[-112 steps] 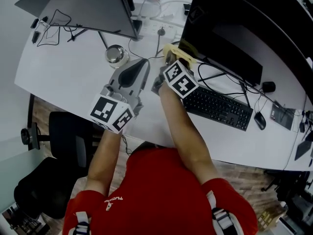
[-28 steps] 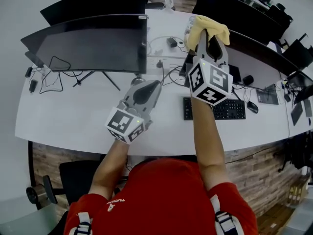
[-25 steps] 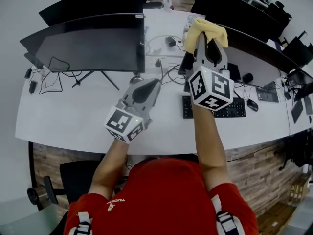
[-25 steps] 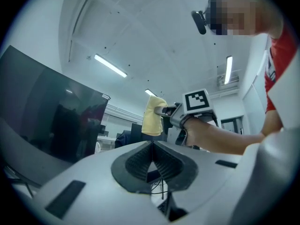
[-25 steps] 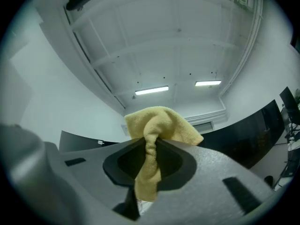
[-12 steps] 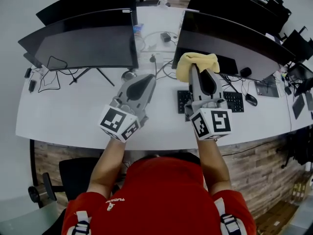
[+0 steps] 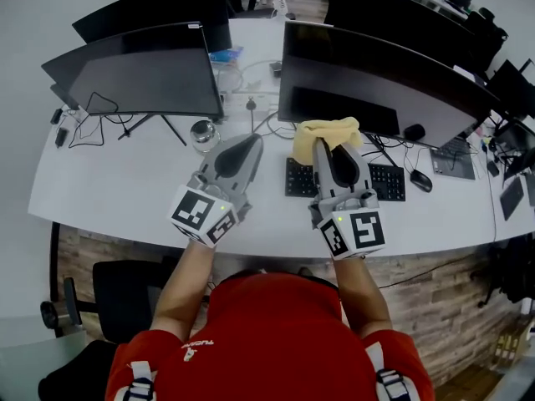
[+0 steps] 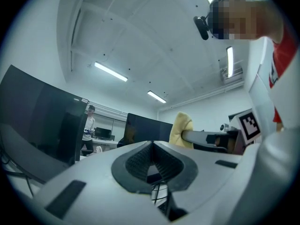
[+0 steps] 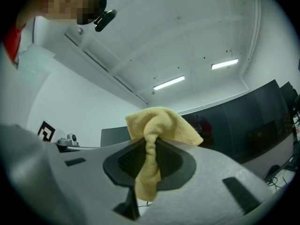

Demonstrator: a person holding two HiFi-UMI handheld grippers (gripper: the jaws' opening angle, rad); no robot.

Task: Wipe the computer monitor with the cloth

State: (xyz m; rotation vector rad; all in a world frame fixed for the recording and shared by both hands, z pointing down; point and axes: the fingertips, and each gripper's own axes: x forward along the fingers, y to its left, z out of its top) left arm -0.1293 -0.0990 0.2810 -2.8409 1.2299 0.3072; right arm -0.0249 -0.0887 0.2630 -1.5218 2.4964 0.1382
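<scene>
In the head view my right gripper (image 7: 328, 140) is shut on a yellow cloth (image 7: 324, 130), which bunches out past its tips. It hangs over the black keyboard (image 7: 386, 182), just in front of the lower edge of the wide dark monitor (image 7: 376, 69); whether the cloth touches the screen I cannot tell. The right gripper view shows the cloth (image 9: 161, 125) pinched between the jaws of the right gripper (image 9: 151, 142), with the dark monitor (image 9: 253, 121) beyond. My left gripper (image 7: 238, 147) floats beside it to the left, shut and empty (image 8: 151, 144).
A second monitor (image 7: 142, 73) stands at the left of the white desk (image 7: 109, 190), with a shiny metal bowl (image 7: 203, 132) near its stand. A mouse (image 7: 420, 180) and cables lie right of the keyboard. More monitors stand behind. A person (image 8: 88, 130) stands far off.
My right gripper has come down with the cloth from the monitor's top edge to its lower edge, over the keyboard. The left gripper has drifted slightly, still shut.
</scene>
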